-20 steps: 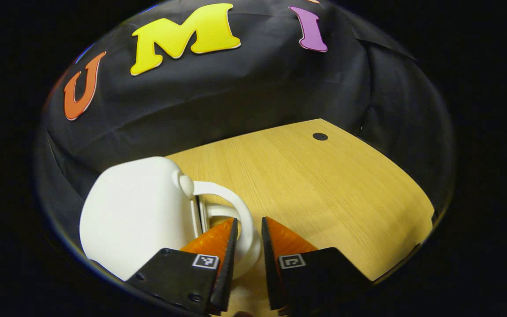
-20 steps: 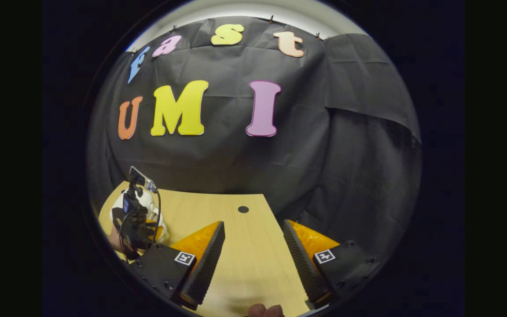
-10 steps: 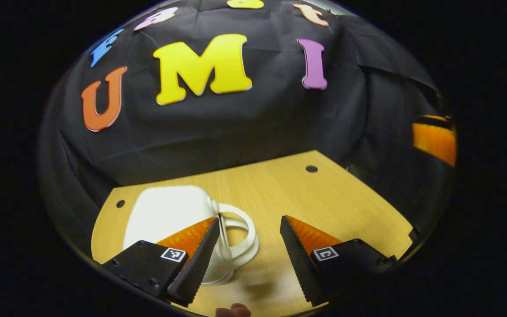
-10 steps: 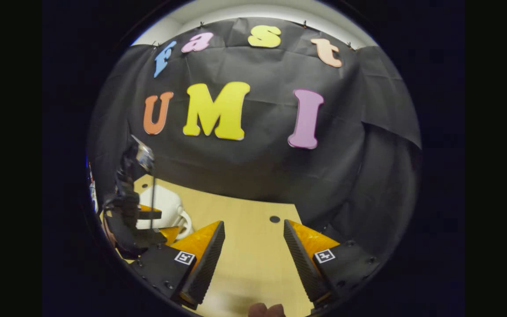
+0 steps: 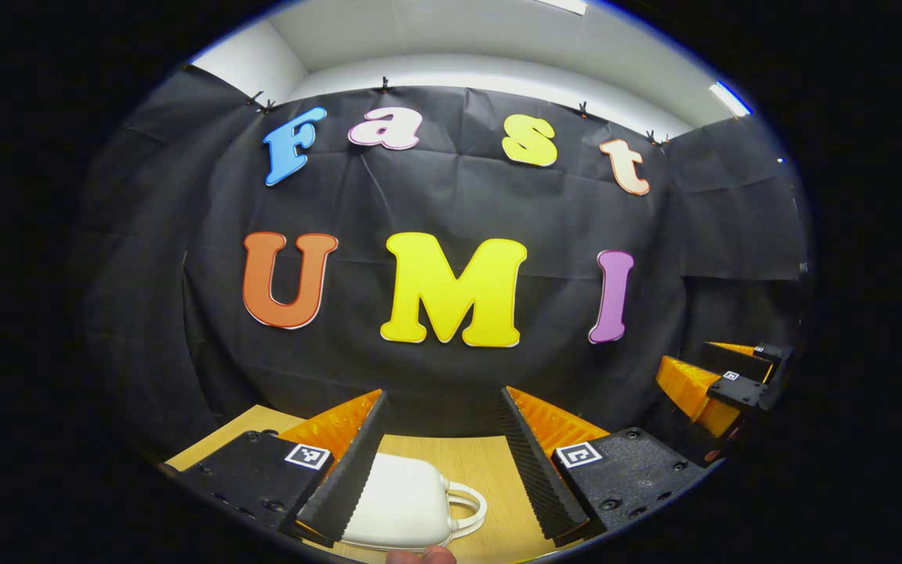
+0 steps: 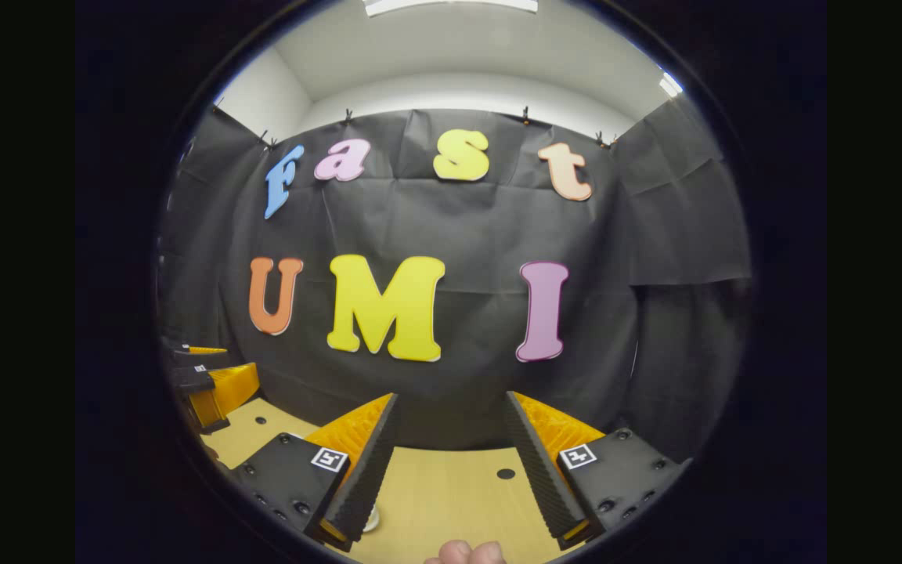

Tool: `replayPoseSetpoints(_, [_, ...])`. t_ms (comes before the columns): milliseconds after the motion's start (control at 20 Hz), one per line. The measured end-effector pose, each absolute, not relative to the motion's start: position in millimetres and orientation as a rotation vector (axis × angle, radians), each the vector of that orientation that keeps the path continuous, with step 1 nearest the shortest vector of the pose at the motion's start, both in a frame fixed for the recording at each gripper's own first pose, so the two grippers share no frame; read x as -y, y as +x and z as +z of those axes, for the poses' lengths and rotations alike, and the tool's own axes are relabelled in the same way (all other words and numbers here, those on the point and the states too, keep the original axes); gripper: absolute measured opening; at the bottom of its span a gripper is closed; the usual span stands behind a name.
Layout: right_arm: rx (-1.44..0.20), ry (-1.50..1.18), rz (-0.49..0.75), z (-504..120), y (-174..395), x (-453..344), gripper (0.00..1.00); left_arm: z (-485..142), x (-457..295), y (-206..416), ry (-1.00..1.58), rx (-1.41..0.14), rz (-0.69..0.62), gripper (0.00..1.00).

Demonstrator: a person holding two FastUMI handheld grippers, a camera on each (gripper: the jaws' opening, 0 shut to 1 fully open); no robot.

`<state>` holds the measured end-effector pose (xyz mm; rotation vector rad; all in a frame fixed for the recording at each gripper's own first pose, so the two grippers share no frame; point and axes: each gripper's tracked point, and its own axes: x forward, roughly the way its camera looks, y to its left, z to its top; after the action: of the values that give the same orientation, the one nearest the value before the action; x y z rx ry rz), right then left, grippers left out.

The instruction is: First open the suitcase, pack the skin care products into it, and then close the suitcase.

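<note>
The small white suitcase [image 5: 400, 505] lies shut on the wooden table [image 5: 490, 470], low in the left gripper view, its looped handle [image 5: 473, 509] pointing right. My left gripper [image 5: 441, 394] is raised well above it, open, with nothing between its fingers. The right gripper view shows that same gripper at the left edge [image 6: 212, 366]. My right gripper [image 6: 451, 397] is also open and bare, lifted over the table [image 6: 451, 493]. It appears far right in the left gripper view [image 5: 713, 364]. A fingertip of the holding hand [image 6: 467, 552] peeks in at the bottom.
The black cloth wall rises close behind the table's far edge. A small dark hole [image 6: 506, 474] marks the tabletop near its back right corner. White ceiling with light strips shows above the cloth.
My left gripper opened off the suitcase handle, then rose and tilted up. The right gripper tilted up too. The suitcase has slid to the bottom of the left gripper view.
</note>
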<state>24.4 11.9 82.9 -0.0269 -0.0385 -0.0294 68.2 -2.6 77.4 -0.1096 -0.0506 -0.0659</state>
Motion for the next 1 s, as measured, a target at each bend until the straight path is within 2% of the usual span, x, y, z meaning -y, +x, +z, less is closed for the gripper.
replayPoseSetpoints(400, [0.029, -0.016, 0.003, 75.9, 7.2, -43.5, 0.79, 92.1, -17.1, 52.8, -0.091, 0.094, 0.008, 0.93])
replayPoseSetpoints(950, [0.007, -0.009, 0.018, 69.6, 4.8, -50.3, 0.77, 84.6, -22.2, 46.5, -0.074, 0.077, 0.027, 0.93])
replayPoseSetpoints(1000, [0.006, -0.011, 0.017, 70.2, 5.6, -49.3, 0.8, 84.5, -23.0, 46.7, -0.075, 0.075, 0.03, 0.93])
